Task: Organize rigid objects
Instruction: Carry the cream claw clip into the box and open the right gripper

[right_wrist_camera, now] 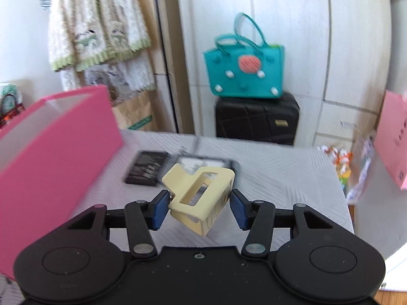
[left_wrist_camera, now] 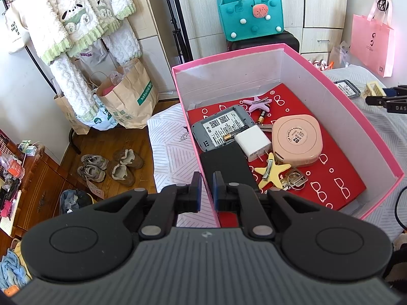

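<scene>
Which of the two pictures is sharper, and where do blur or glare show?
Left wrist view: sharp, the pink box and its contents are crisp, with sunlight glare near the pink bag. Right wrist view: motion blur smears the teal bag and box wall; the cream hair claw is clearer. Both bend toward the edges.

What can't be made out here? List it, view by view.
- Left wrist view: the left gripper hides the near corner of the pink box; the black slab's near end goes under its fingers.
- Right wrist view: motion blur smears the print on the dark flat items behind the cream hair claw.
- Right wrist view: the box interior is hidden by its own wall.
</scene>
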Tool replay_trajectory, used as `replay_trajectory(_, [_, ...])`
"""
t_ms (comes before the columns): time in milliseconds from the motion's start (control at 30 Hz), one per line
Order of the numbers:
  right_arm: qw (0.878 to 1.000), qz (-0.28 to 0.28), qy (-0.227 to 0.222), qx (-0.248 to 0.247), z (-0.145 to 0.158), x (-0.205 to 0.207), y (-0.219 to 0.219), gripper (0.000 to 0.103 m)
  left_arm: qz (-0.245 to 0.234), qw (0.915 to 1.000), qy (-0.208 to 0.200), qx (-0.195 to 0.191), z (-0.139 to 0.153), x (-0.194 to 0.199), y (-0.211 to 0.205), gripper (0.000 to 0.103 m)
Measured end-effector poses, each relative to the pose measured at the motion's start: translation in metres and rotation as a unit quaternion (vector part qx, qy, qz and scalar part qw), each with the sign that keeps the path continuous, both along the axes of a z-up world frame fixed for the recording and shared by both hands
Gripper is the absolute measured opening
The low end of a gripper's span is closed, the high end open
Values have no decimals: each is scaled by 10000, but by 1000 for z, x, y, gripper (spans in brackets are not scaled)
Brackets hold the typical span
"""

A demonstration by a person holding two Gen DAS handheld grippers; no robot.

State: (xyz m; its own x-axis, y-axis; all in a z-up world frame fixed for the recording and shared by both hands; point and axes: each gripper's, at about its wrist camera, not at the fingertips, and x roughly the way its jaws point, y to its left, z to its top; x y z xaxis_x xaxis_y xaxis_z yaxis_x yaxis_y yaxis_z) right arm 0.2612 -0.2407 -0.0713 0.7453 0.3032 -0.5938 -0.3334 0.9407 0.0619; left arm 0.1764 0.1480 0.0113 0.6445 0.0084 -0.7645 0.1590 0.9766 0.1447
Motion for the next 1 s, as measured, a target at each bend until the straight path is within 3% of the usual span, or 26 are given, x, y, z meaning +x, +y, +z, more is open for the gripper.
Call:
replay_trajectory(233, [9938,943,-576,-124,48,-32,46,57,-30,10000,24,10,0,1,-1,8])
replay_trajectory(433, [9737,2220,-465,222,83,-43,97,58,-54,10000,7,-15,-1,1,-1,8])
replay_trajectory(667, [9384,3320,676,673,81,-32,168,58,-48,9999,-14,-116,0,-1,4,8])
replay_trajectory(900, [9145,3510,1912,619,49,-12,214,58,-51,9997,9,-232,1,-1,9,9])
replay_trajectory(1000, [9061,3566,2207,553,41,-12,229,58,-57,9997,7,-251,1,-1,10,9])
